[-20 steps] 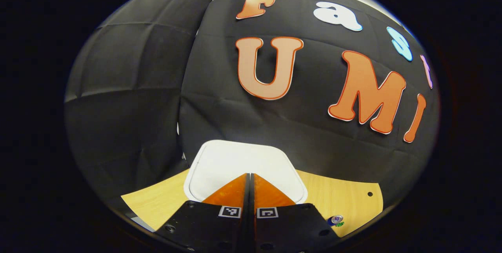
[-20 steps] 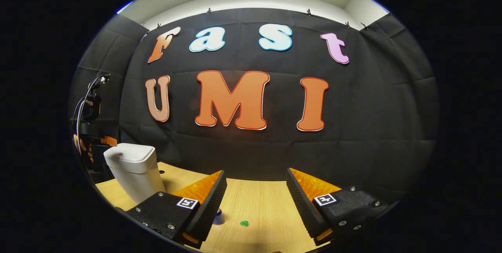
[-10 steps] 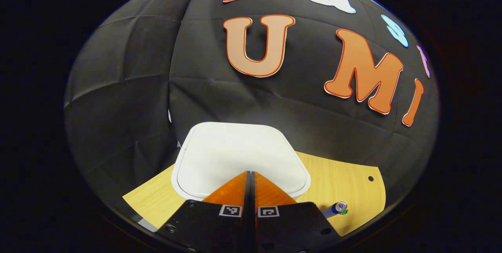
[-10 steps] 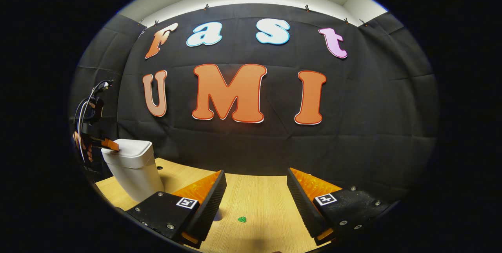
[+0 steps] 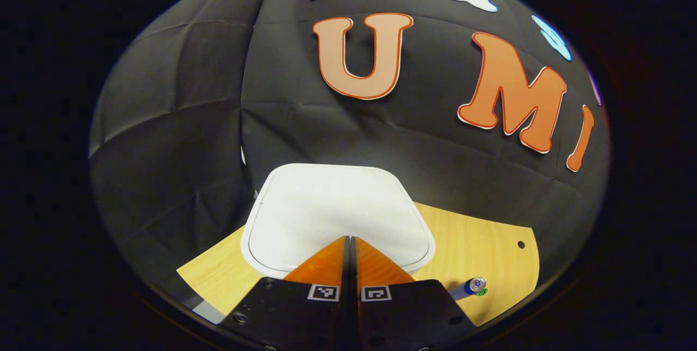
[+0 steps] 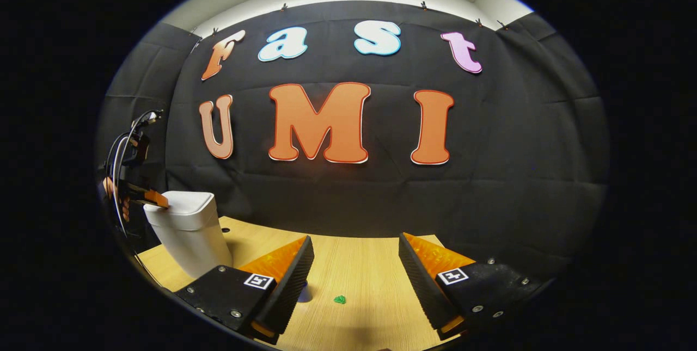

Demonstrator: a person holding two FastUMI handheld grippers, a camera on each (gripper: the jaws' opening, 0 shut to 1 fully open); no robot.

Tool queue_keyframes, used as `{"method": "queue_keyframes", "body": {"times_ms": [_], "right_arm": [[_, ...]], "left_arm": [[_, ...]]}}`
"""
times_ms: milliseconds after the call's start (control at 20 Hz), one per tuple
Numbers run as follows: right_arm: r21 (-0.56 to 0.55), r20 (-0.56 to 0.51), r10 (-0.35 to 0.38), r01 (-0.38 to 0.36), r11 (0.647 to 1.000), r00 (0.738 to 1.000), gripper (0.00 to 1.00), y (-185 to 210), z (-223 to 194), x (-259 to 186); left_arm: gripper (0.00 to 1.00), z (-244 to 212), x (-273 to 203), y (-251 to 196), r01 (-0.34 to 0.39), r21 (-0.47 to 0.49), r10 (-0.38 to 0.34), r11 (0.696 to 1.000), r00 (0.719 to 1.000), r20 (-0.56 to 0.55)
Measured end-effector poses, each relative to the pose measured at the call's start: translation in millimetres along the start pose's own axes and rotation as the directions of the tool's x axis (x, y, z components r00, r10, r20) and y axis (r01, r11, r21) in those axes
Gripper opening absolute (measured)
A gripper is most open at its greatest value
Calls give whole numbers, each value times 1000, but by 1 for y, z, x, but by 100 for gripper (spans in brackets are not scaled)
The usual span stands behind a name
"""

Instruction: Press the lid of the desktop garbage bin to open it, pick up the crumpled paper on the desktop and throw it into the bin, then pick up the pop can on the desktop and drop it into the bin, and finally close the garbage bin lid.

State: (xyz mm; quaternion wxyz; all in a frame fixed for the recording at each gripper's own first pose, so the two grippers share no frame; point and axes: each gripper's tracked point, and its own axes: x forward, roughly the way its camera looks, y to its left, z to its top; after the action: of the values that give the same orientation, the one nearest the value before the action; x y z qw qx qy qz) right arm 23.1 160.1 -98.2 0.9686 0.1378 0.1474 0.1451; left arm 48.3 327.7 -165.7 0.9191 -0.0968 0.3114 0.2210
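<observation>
First of four steps in hand: left gripper, fingers pressed together on nothing, set on the closed bin lid. Right gripper held wide apart, empty. Pop can on the desktop; seemingly crumpled paper nearby. Next called for: firmer downward push.

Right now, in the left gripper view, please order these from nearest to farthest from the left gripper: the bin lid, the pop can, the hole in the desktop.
1. bin lid, directly under the left gripper.
2. pop can, lying to the right.
3. hole, far right desktop edge.
</observation>
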Motion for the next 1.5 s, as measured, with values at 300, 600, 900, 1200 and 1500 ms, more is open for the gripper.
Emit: {"method": "queue_keyframes", "body": {"times_ms": [300, 600, 900, 1200, 1500], "right_arm": [[32, 24, -19, 18, 999, 1000, 94, -18, 2, -10], [21, 4, -18, 18, 1000, 1000, 93, -24, -5, -9], [-1, 0, 16, -16, 1000, 1000, 93, -14, -13, -3], [-25, 2, 66, -66, 997, 998, 93, 3, -22, 9], [-9, -23, 103, -103, 995, 994, 94, 12, -44, 21]], "left_arm": [[0, 4, -2, 0, -22, 38, 22, 999, 1000, -9], [1, 31, -39, 4, -27, -2, 27, 1000, 986, 166], [24, 44, -95, -28, 27, 78, -52, 997, 939, 339], [58, 80, -177, -85, -19, 270, -137, 963, 825, 548], [77, 74, -240, -140, 63, 302, -243, 951, 756, 608]]}}
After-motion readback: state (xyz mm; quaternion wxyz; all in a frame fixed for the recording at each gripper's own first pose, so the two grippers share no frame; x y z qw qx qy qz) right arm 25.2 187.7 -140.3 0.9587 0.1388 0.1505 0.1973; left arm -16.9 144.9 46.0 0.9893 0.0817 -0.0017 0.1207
